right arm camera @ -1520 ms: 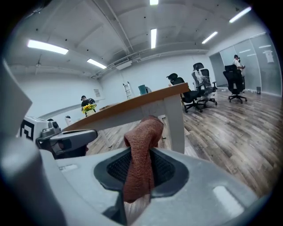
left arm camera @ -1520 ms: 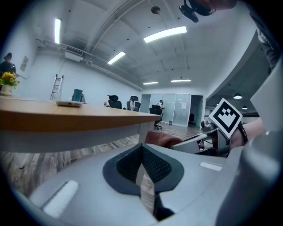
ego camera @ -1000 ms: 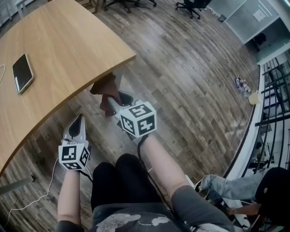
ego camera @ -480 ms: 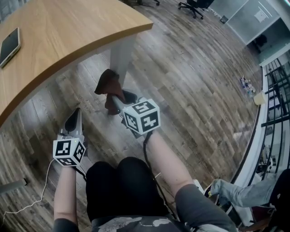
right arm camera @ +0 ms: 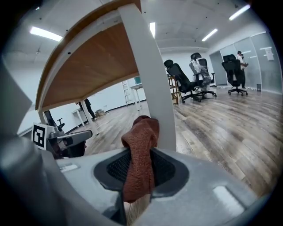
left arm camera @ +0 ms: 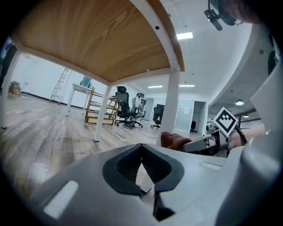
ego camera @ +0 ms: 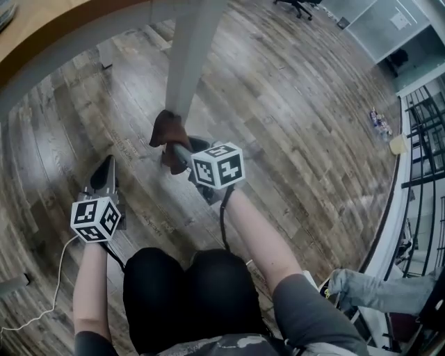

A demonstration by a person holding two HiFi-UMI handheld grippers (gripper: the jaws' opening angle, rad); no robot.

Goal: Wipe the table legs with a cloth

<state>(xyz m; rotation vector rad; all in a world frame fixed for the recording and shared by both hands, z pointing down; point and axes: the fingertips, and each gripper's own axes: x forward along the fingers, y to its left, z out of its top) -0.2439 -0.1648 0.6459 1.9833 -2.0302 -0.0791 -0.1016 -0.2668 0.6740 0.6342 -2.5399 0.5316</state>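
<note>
A white table leg (ego camera: pixel 189 59) runs down to the wooden floor under the wooden tabletop (ego camera: pixel 42 35). My right gripper (ego camera: pixel 174 148) is shut on a rust-brown cloth (ego camera: pixel 167 130), which presses against the lower part of the leg. In the right gripper view the cloth (right arm camera: pixel 141 152) hangs between the jaws and touches the leg (right arm camera: pixel 152 92). My left gripper (ego camera: pixel 104 175) hangs low to the left, shut and holding nothing. The left gripper view shows the leg (left arm camera: pixel 170 108), the cloth (left arm camera: pixel 174 140) and the right gripper's marker cube (left arm camera: pixel 226 120).
Office chairs (ego camera: pixel 295 8) stand far across the wooden floor. A white cable (ego camera: pixel 52 278) trails on the floor at the left. A person's knees (ego camera: pixel 188 278) are below the grippers. Another person's sleeve (ego camera: pixel 368 288) is at the lower right. Other table legs (left arm camera: pixel 102 119) stand further back.
The head view has dropped below the tabletop, so the leg shows in full length. The right gripper with the cloth has stayed against the leg, slightly higher in view. The left gripper drifted left.
</note>
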